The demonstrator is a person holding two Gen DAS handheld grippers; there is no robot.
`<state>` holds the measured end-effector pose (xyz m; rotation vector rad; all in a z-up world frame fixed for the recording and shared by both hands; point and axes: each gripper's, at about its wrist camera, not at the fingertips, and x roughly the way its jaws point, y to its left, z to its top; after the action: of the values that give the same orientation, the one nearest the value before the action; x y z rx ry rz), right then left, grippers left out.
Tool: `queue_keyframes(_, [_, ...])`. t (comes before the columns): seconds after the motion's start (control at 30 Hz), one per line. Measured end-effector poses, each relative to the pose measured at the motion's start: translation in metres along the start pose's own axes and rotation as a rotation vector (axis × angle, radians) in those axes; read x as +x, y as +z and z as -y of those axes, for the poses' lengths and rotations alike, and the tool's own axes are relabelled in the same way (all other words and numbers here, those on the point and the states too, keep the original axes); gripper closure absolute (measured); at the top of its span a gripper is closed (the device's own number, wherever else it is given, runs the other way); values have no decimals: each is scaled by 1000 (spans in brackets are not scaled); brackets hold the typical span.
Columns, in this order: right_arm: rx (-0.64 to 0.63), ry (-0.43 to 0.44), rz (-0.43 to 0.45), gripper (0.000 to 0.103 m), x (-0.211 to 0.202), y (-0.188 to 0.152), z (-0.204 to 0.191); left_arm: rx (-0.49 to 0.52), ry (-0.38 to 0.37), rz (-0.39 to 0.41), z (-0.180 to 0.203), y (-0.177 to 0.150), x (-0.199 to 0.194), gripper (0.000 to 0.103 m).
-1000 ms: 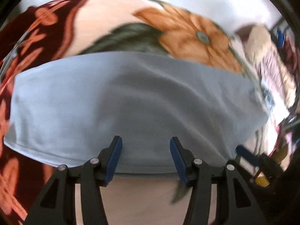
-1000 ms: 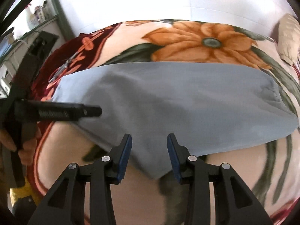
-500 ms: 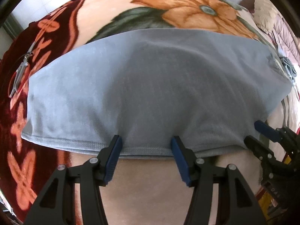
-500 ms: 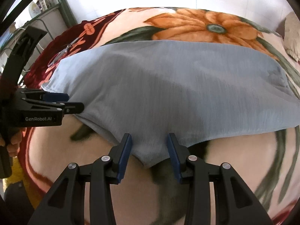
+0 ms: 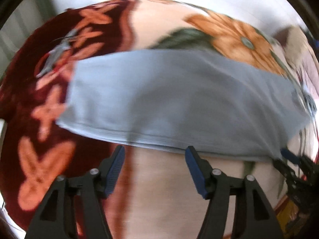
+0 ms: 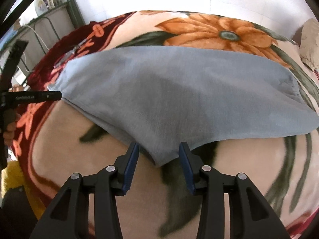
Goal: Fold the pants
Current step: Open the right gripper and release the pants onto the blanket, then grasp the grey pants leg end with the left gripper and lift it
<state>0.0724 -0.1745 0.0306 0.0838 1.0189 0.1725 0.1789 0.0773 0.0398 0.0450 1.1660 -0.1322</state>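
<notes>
Light blue-grey pants (image 5: 179,99) lie flat across a floral blanket (image 5: 155,20), folded lengthwise; they also show in the right wrist view (image 6: 189,91). My left gripper (image 5: 155,151) is open and empty, just short of the pants' near hem. My right gripper (image 6: 158,147) is open, its jaws on either side of the pants' near pointed corner (image 6: 163,157), not closed on it. The left gripper shows at the left edge of the right wrist view (image 6: 53,95). The right gripper shows at the right edge of the left wrist view (image 5: 283,159).
The blanket (image 6: 219,29) covers a bed, with a dark red flowered border (image 5: 39,99) on the left. A beige pillow (image 6: 309,43) lies at the far right. A green metal shelf (image 6: 49,10) with jars stands at the back left, by a white wall.
The left gripper has drawn back and swung left, so the hem now lies just beyond its tips. The right gripper has backed off slightly, the pants' corner still between its jaws.
</notes>
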Motion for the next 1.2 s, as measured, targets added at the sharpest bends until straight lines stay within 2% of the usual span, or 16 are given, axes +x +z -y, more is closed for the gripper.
queue_keyframes(0.13, [12, -7, 23, 60, -11, 2, 4, -143, 34, 15, -51, 9, -2, 27])
queue_keyframes(0.33, [31, -24, 55, 58, -23, 3, 11, -277, 74, 13, -97, 15, 8, 25])
queue_keyframes(0.6, [50, -30, 68, 58, -24, 0, 16, -366, 110, -10, -113, 15, 30, 23])
queue_keyframes(0.7, [56, -28, 72, 58, -26, -1, 18, -380, 107, 1, -111, 14, 34, 18])
queue_keyframes(0.87, [73, -33, 84, 58, -29, -5, 24, -395, 102, 21, -109, 16, 39, 19])
queue_keyframes(0.97, [89, -37, 91, 58, -32, -8, 29, -382, 113, 39, -105, 18, 39, 33])
queue_keyframes(1.03, [98, -42, 96, 58, -35, -10, 34, -360, 95, 51, -101, 21, 37, 60])
queue_keyframes(1.1, [103, -43, 101, 58, -38, -11, 38, -336, 59, 53, -95, 24, 37, 76])
queue_keyframes(1.13, [106, -43, 105, 58, -40, -12, 40, -318, 66, 57, -91, 26, 35, 84])
queue_keyframes(1.2, [112, -41, 118, 58, -44, -14, 43, -305, 38, 61, -88, 29, 33, 88])
